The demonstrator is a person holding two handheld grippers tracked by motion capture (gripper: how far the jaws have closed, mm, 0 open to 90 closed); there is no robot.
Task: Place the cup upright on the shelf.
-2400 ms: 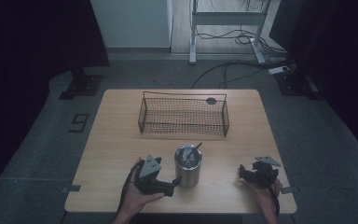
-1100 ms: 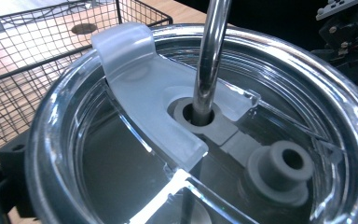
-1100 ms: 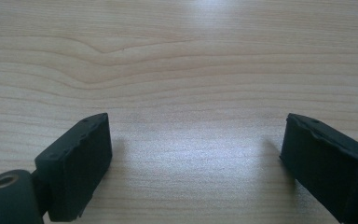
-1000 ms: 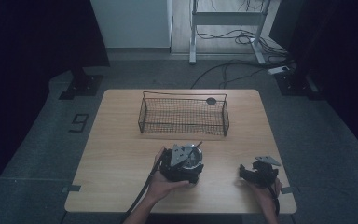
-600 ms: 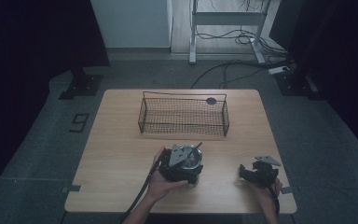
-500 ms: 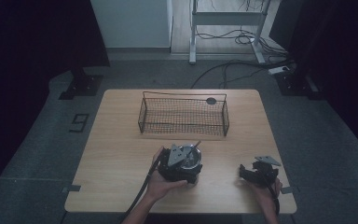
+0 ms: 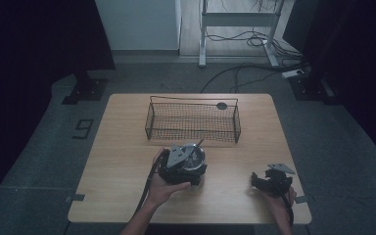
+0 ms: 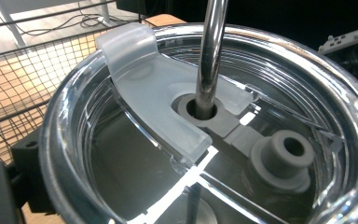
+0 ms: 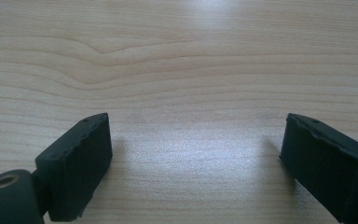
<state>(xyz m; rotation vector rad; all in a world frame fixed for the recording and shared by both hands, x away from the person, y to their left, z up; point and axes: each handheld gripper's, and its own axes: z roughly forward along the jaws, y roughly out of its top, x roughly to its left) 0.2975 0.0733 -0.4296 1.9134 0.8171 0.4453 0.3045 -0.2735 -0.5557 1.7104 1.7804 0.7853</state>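
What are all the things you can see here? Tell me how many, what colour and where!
Table: one, light wood, in the middle of the room.
Wire basket: one, black, on the far half of the table.
Tumbler: one, shiny metal with a clear lid, near the front edge of the table, at the left gripper.
Straw: one, metal, standing through a hole in the tumbler's lid.
Desk frame: one, pale, on the floor beyond the table, with cables around it.
Left gripper: one, black, around the tumbler, in the person's left hand.
Right gripper: one, black, jaws wide apart over bare table at the front right.
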